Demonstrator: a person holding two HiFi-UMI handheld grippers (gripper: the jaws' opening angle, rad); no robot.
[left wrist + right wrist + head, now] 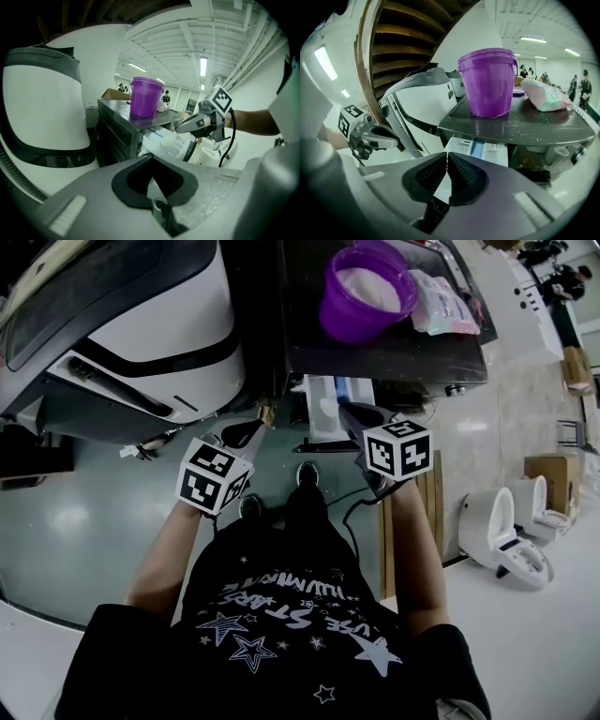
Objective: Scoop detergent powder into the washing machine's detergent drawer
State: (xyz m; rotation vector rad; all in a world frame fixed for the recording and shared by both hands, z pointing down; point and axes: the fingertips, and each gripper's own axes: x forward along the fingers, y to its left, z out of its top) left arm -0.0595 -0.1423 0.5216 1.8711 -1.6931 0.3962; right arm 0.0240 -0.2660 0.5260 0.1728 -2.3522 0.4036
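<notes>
A purple bucket (361, 287) holding white powder stands on the dark top of the washing machine (403, 348). Below its front edge the white detergent drawer (328, 407) is pulled out. My left gripper (248, 432) hangs left of the drawer, shut and empty. My right gripper (361, 418) is just right of the drawer, also shut on nothing. In the left gripper view the bucket (143, 97), the drawer (166, 139) with a white lump inside and the right gripper (201, 123) show beyond the left gripper (151, 161). The right gripper (446, 157) faces the drawer (480, 149) and bucket (490, 84).
A pink-and-white bag (441, 301) lies beside the bucket. A large white appliance with a dark lid (131, 324) stands at the left. White toilets (502, 531) and cardboard boxes (553, 470) sit on the floor at the right. People stand far off (583, 86).
</notes>
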